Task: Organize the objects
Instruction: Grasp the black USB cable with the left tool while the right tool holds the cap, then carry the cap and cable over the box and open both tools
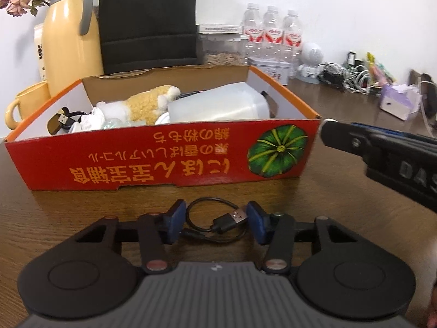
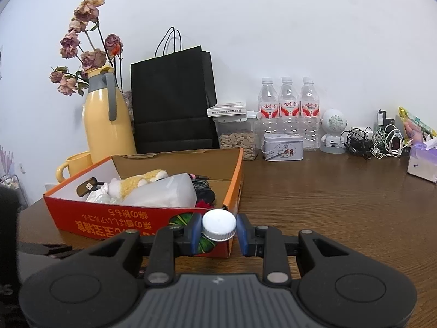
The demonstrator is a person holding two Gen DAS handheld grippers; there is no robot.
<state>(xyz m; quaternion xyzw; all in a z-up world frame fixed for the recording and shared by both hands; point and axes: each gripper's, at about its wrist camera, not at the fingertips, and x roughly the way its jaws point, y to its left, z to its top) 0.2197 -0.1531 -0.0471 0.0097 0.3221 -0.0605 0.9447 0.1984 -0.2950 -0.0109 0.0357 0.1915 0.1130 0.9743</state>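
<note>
A red and orange cardboard box (image 1: 164,155) stands on the wooden table and holds a plush toy (image 1: 144,104), a frosted plastic jug (image 1: 218,105), a charger and cables. My left gripper (image 1: 215,218) is open, low over the table, with a coiled black USB cable (image 1: 215,221) lying between its blue pads. My right gripper (image 2: 218,231) is shut on a white bottle cap (image 2: 219,224), held above the table by the box's (image 2: 136,213) near right corner. The right gripper's fingers also show in the left wrist view (image 1: 355,139).
Along the wall stand a yellow thermos (image 2: 108,123) with dried flowers, a yellow mug (image 2: 75,164), a black paper bag (image 2: 172,101), a seed jar (image 2: 237,139), three water bottles (image 2: 288,106), a tin (image 2: 282,146), a white speaker figure (image 2: 333,131), tangled cables (image 2: 379,142) and a tissue box (image 2: 422,161).
</note>
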